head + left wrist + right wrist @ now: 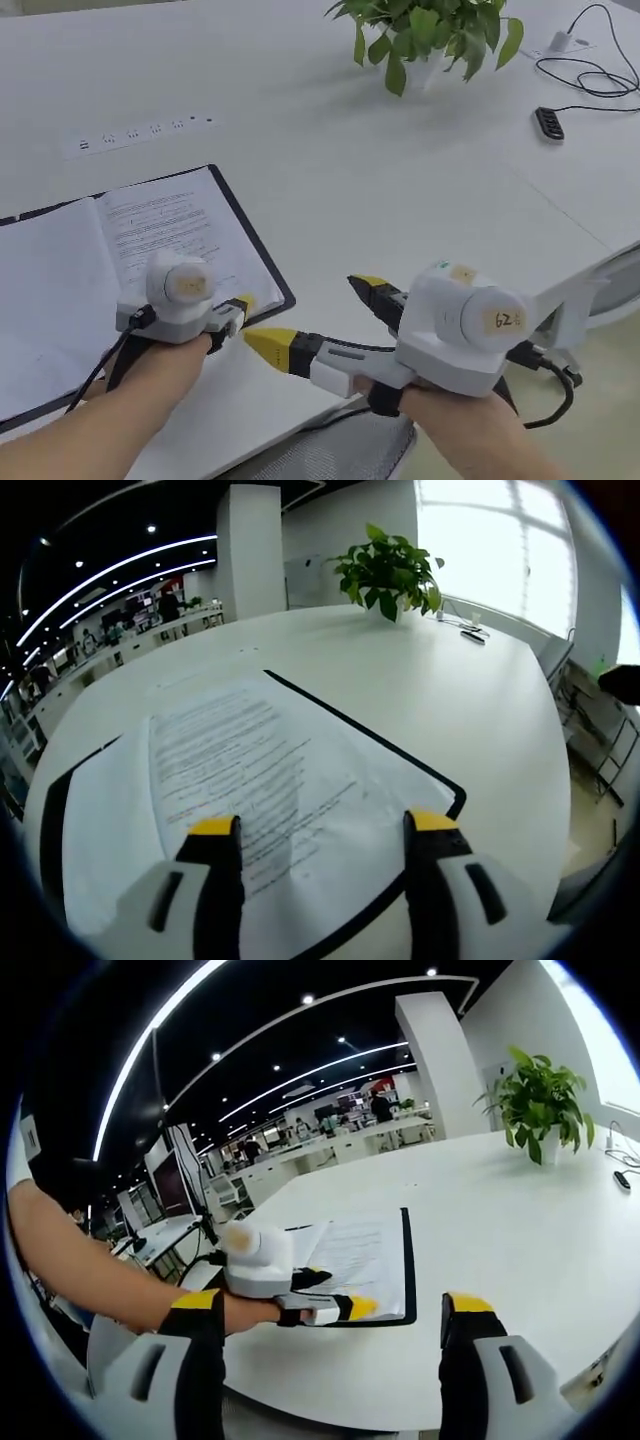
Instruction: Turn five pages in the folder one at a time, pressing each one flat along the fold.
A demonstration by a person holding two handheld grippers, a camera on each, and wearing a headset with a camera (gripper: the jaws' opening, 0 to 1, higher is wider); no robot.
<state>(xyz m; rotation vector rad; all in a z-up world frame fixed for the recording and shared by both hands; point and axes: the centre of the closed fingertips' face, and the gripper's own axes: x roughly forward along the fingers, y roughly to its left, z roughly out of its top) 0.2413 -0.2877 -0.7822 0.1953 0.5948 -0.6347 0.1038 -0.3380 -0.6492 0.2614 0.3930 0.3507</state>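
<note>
A black folder [262, 255] lies open at the table's front left, with a printed page [165, 225] on its right half. My left gripper [235, 312] hovers over the page's lower right corner. In the left gripper view it [323, 825] is open, with the printed page [260, 770] below and nothing between its fingers. My right gripper [320, 315] sits right of the folder near the table's front edge, open and pointing left. In the right gripper view it [332, 1302] is open and empty, facing the left gripper [330, 1308] and the folder [405, 1260].
A potted plant [420, 35] stands at the back of the white table [400, 200]. A black power strip [549, 122] with cables lies at the far right. Built-in sockets [140, 130] sit behind the folder. A chair [330, 450] is under the front edge.
</note>
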